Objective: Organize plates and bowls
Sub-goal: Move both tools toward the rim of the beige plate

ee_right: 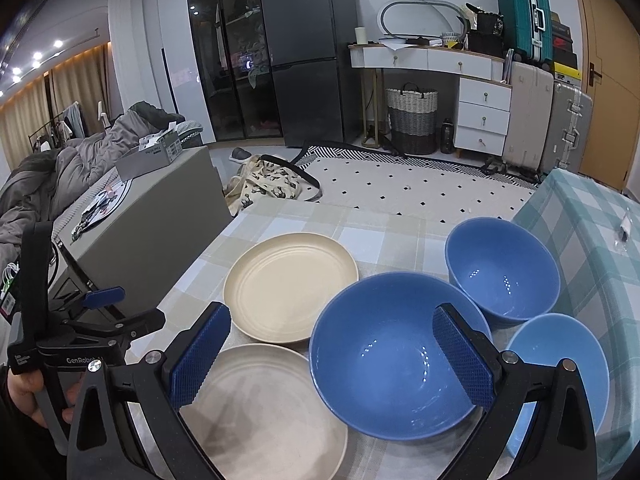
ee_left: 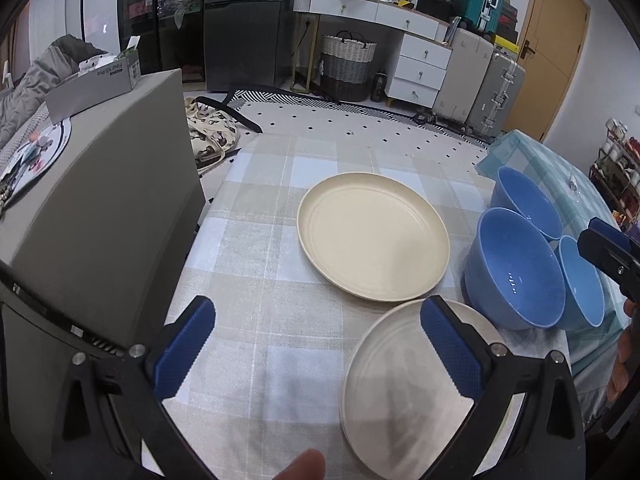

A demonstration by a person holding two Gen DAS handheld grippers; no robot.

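**Plates on the left, bowls on the right, nothing stacked yet**

Starting at the left: my left gripper (ee_left: 316,354) hangs over the near-left part of the table (ee_left: 248,240) with its jaws spread wide and nothing between them; its right finger sits just above the rim of the near plate (ee_left: 404,396), which lies by the near edge. Just behind that is the cream plate (ee_left: 372,236), about mid-table, the two rims touching or very nearly so; I can't tell which.

Further right are three blue bowls, all upright: the big bowl (ee_right: 396,360) in the middle, the far bowl (ee_right: 502,268) behind it towards the right edge, and the small bowl (ee_right: 560,376) nearest the front right corner. My right gripper (ee_right: 332,354) is spread too, empty, with the big bowl's rim between its fingers but not pinched.

My guess at the step in hand: nest the bowls, stack the plates; for the bowl I'd bite one wall of the rim, not span the whole mouth; lift straight up so it doesn't knock its neighbours; lower it level or it'll jam crooked.
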